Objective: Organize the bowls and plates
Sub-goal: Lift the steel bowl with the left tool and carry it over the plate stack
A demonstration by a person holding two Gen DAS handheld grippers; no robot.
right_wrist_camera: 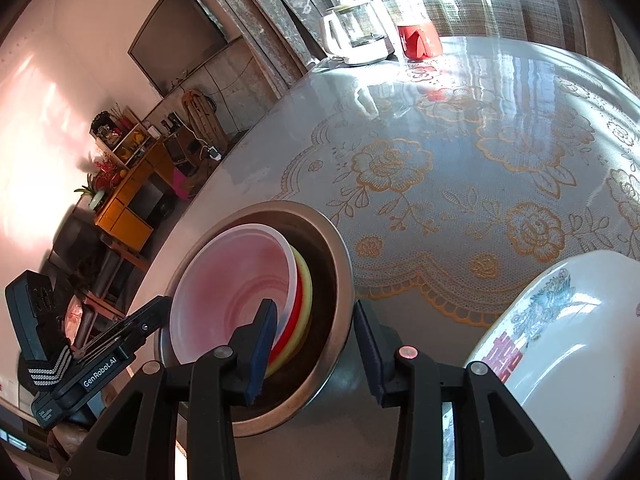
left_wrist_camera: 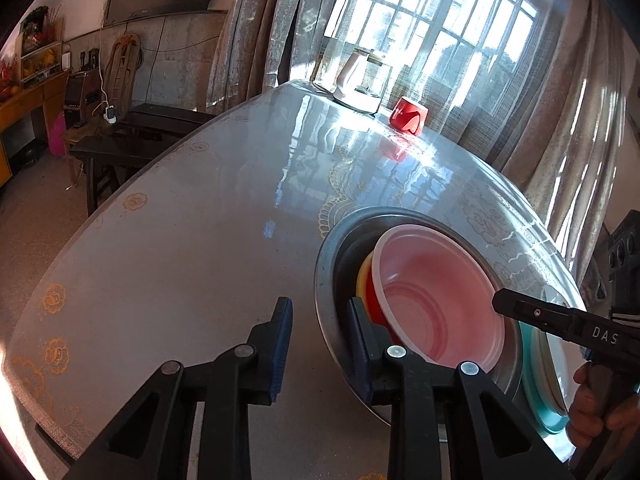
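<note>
A steel bowl [left_wrist_camera: 326, 280] stands on the round table and holds a stack of a translucent pink-white bowl [left_wrist_camera: 440, 296], a red bowl [left_wrist_camera: 374, 304] and a yellow bowl [left_wrist_camera: 362, 276]. My left gripper [left_wrist_camera: 318, 344] is open, its two fingers astride the steel bowl's near rim. In the right wrist view my right gripper [right_wrist_camera: 314, 354] is open, astride the steel bowl's [right_wrist_camera: 340, 264] right wall, one finger inside next to the pink-white bowl [right_wrist_camera: 232, 292]. A white floral plate [right_wrist_camera: 568, 344] lies at the right, on a teal plate [left_wrist_camera: 538, 404].
A red cup [left_wrist_camera: 408, 115] and a white kettle [left_wrist_camera: 358, 80] stand at the table's far edge by the window. The lace tablecloth [right_wrist_camera: 460, 184] covers the table. Dark benches [left_wrist_camera: 132, 136] stand beyond the table's left edge.
</note>
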